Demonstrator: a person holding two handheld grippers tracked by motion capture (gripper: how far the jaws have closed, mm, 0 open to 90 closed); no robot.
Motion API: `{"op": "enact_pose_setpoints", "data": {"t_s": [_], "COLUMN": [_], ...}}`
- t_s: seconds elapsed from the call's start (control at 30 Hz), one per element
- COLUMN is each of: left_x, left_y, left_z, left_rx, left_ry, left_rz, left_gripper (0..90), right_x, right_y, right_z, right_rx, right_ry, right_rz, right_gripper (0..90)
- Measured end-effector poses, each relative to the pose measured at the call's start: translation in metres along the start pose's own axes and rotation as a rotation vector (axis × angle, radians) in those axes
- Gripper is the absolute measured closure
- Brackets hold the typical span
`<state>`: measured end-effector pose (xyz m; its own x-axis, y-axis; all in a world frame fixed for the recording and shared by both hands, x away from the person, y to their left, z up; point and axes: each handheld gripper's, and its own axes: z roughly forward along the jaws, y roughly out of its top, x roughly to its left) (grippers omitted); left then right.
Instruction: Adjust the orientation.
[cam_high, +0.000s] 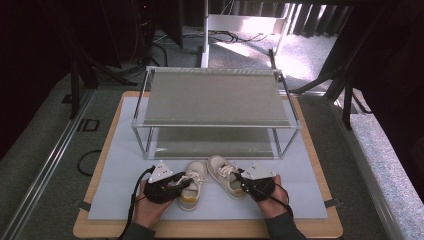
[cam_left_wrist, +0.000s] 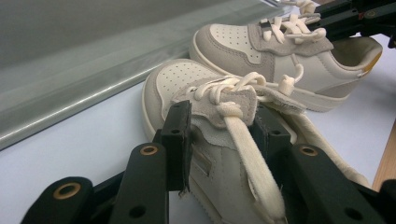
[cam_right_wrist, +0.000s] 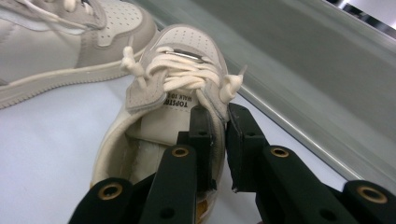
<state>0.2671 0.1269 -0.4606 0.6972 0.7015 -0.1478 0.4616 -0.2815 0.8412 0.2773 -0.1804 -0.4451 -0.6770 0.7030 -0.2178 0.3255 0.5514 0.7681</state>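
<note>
Two small cream sneakers with yellow heel linings stand side by side on a white mat (cam_high: 120, 170), toes toward a shoe rack. My left gripper (cam_high: 182, 182) (cam_left_wrist: 224, 135) is shut across the laced upper and tongue of the left sneaker (cam_high: 192, 186) (cam_left_wrist: 187, 84), one jaw on each side. My right gripper (cam_high: 242, 186) (cam_right_wrist: 219, 140) is shut on the side wall of the right sneaker (cam_high: 224, 175) (cam_right_wrist: 182, 51), with one jaw inside the opening and one outside. The left gripper view also takes in the right sneaker (cam_left_wrist: 280, 60) behind; the right gripper view takes in the left sneaker (cam_right_wrist: 70, 32).
A two-shelf metal-framed rack (cam_high: 215, 100) stands just beyond the sneakers, its lower shelf (cam_high: 210, 142) close to their toes. The mat lies on a wooden board (cam_high: 210, 229). Grey carpet, cables and stand legs surround the board.
</note>
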Motion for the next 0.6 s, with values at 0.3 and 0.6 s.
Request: {"op": "enact_pose_setpoints", "data": {"t_s": [0.3, 0.6], "left_x": [-0.005, -0.005], "left_y": [0.008, 0.008], "left_z": [0.014, 0.014], "left_rx": [-0.001, -0.001], "left_ry": [-0.027, -0.049], "left_rz": [0.015, 0.007], "left_gripper": [63.6, 63.5], "right_x": [-0.002, 0.003], "right_y": [-0.009, -0.009], "right_z": [-0.014, -0.017], "right_rx": [0.034, 0.030], "right_ry": [-0.024, 0.035], "right_rz": [0.044, 0.091], "right_gripper": [81.0, 78.2]}}
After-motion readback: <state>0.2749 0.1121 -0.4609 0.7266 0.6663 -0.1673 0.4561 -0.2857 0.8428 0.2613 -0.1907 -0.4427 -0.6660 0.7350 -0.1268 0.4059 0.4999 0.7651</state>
